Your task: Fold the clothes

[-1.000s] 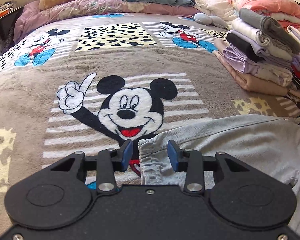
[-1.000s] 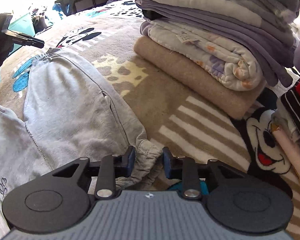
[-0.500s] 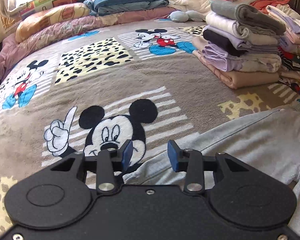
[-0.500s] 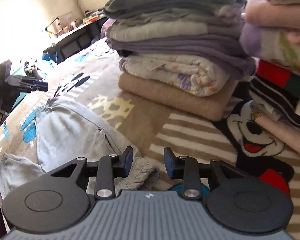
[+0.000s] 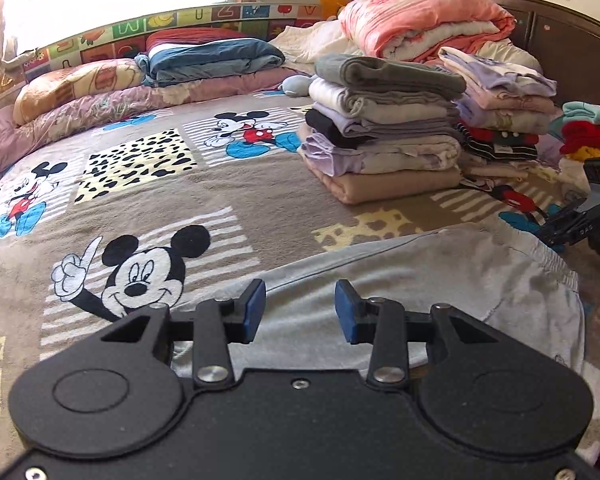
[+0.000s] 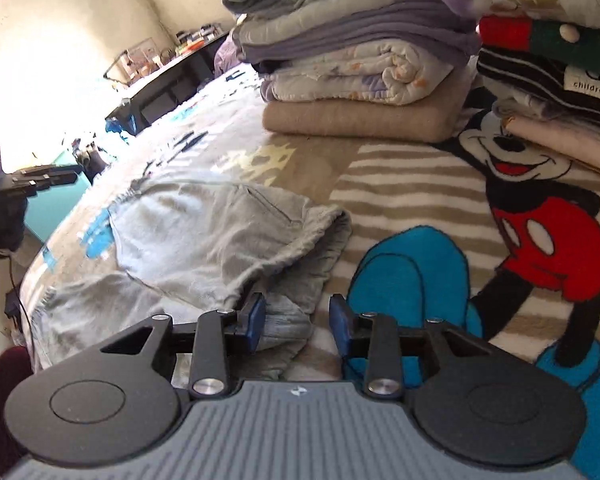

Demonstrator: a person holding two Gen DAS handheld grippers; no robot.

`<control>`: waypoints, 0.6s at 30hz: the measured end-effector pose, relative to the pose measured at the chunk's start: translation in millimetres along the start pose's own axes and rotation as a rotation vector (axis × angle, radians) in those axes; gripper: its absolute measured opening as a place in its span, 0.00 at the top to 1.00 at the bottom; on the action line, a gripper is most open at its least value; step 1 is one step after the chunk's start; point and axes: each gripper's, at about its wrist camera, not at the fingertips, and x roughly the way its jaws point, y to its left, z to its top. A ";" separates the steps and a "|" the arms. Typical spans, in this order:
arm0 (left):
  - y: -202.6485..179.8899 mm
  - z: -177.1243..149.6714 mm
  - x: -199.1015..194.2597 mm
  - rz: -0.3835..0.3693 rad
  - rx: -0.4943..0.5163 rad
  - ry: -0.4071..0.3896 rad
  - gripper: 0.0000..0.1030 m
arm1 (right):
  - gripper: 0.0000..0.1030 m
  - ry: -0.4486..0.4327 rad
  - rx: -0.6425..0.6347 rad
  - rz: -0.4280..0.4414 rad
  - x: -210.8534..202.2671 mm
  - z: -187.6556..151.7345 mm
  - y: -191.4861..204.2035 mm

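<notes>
Grey trousers (image 6: 220, 240) now folded; both hand-held grippers (image 5: 300, 312) (image 6: 296, 320) parted, gripping nothing.

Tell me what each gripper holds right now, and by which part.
Nothing is held. The left gripper stands open above the grey trousers. The right gripper has a bunched cuff between its pads, but they do not clamp it.

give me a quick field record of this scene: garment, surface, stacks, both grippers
garment: grey sweatpants spread flat, partly folded
surface: Mickey Mouse blanket on a bed
stacks: folded clothes pile beyond the sweatpants, second pile beside it
left hand-held gripper: open over the grey fabric, nothing clamped
right hand-held gripper: jaws opening, bunched cuff between them, not pinched
</notes>
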 end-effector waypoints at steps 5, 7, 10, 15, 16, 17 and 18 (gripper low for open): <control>-19.9 -6.5 -5.9 -0.028 -0.007 -0.017 0.65 | 0.62 -0.043 -0.001 -0.020 2.7 -10.0 3.3; -24.4 -10.7 -12.5 -0.034 -0.014 -0.026 0.65 | 0.62 -0.110 0.028 -0.006 -13.0 -9.5 0.3; -26.3 -17.8 -22.9 -0.040 -0.042 -0.042 0.65 | 0.61 -0.130 0.006 -0.035 -28.7 -8.7 -3.0; -27.9 -25.5 -24.8 -0.033 -0.074 -0.036 0.65 | 0.60 -0.068 -0.012 -0.045 -12.0 -14.7 -9.5; -28.0 -26.7 -25.3 -0.034 -0.079 -0.035 0.65 | 0.60 -0.051 -0.043 -0.056 -4.2 -17.7 -4.6; -27.9 -27.6 -25.8 -0.034 -0.082 -0.035 0.65 | 0.60 -0.056 -0.072 -0.063 1.2 -20.5 1.1; -27.8 -28.3 -26.0 -0.032 -0.085 -0.034 0.65 | 0.60 -0.056 -0.105 -0.081 5.7 -21.5 7.3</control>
